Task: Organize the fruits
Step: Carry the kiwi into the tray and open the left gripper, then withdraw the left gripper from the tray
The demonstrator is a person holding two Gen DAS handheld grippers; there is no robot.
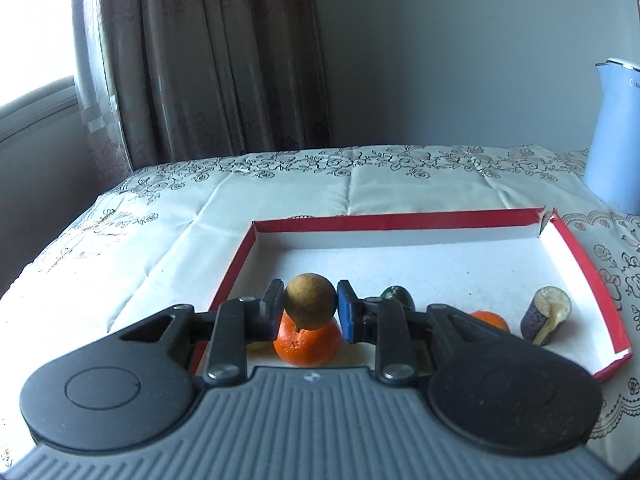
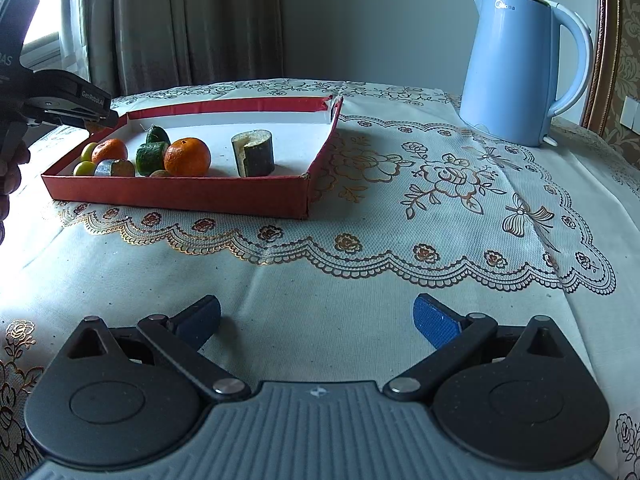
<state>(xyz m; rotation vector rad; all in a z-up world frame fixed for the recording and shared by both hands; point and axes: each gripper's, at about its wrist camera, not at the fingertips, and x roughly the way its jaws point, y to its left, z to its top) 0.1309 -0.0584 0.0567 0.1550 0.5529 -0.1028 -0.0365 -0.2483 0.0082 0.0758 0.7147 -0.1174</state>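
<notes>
My left gripper [image 1: 311,308] is shut on a small round brown fruit [image 1: 310,300] and holds it above an orange [image 1: 308,346] inside the red-walled white box [image 1: 400,222]. Behind its fingers lie a dark green fruit [image 1: 398,296], a second orange [image 1: 490,319] and a cut sugarcane piece [image 1: 546,316]. In the right wrist view the box [image 2: 180,196] holds two oranges [image 2: 187,157], green pieces [image 2: 151,157], small yellow-green fruits [image 2: 84,169] and the sugarcane piece [image 2: 253,153]. My right gripper [image 2: 316,322] is open and empty over the tablecloth, in front of the box.
A light blue electric kettle [image 2: 516,68] stands at the back right of the table. A lace cloth [image 2: 440,184] covers the table. Curtains [image 1: 208,60] and a window are behind the table. The left gripper's body [image 2: 60,100] shows over the box's left corner.
</notes>
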